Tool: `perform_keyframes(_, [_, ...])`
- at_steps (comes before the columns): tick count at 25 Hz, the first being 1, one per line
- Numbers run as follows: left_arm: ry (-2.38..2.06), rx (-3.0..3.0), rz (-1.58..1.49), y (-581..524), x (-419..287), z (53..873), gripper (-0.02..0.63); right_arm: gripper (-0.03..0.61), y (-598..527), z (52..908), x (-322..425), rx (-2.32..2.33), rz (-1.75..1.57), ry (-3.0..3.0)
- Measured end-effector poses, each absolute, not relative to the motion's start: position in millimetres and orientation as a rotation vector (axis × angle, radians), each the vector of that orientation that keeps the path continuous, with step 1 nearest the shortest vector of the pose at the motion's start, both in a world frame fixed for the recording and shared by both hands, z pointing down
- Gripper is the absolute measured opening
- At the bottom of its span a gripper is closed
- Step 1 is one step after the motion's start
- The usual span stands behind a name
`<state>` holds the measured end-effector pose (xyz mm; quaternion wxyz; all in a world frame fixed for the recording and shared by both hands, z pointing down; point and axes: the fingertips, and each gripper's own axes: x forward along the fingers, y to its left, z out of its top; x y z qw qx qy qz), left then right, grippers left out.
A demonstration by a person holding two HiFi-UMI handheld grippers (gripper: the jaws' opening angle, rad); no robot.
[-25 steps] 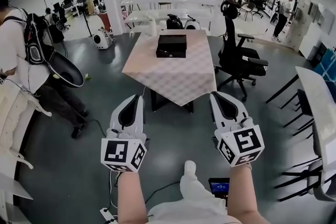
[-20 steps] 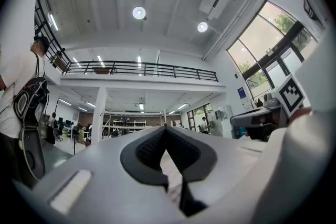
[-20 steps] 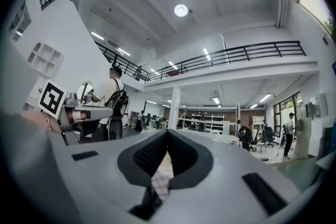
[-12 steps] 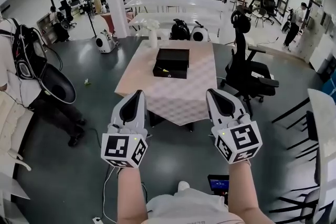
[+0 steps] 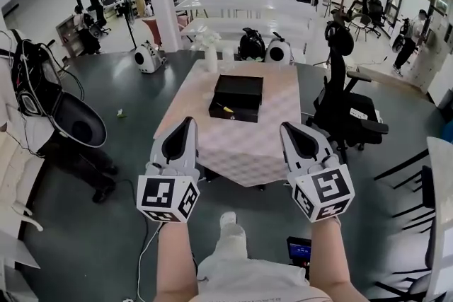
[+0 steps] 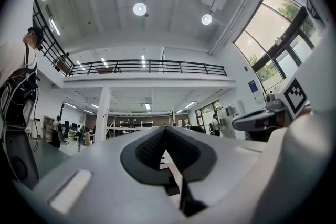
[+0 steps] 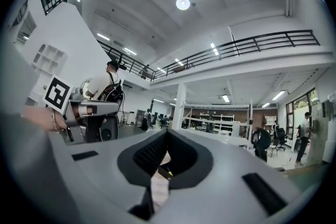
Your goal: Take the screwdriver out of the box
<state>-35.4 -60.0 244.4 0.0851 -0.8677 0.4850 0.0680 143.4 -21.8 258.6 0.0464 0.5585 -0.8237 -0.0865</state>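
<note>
A black box (image 5: 237, 97) lies open on a table with a pale checked cloth (image 5: 241, 145), straight ahead of me. A small yellow part of the screwdriver (image 5: 226, 109) shows in the box's front half. My left gripper (image 5: 188, 122) and right gripper (image 5: 287, 128) are held side by side in the air, short of the table's near edge. Both are shut with nothing in them. In the right gripper view the box (image 7: 163, 171) shows through the hollow behind the meeting jaw tips of the right gripper (image 7: 168, 132). The left gripper (image 6: 164, 129) points level across the hall.
A black office chair (image 5: 348, 113) stands right of the table. A person with a backpack (image 5: 32, 92) is at the far left. A white vase (image 5: 210, 56) stands on the table's far end, two round devices (image 5: 265, 47) behind it. A cable (image 5: 145, 244) runs over the floor.
The table and box have come nearer and sit lower in the head view. Both grippers have kept their pose and stayed shut.
</note>
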Motion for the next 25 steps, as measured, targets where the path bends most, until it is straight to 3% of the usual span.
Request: perform_keyframes(25, [1.480, -2.667, 0.170, -424.9, -64.4, 300.7, 0.006, 0.005, -383.1, 307.4, 144.3, 1.779, -0.129, -2.391])
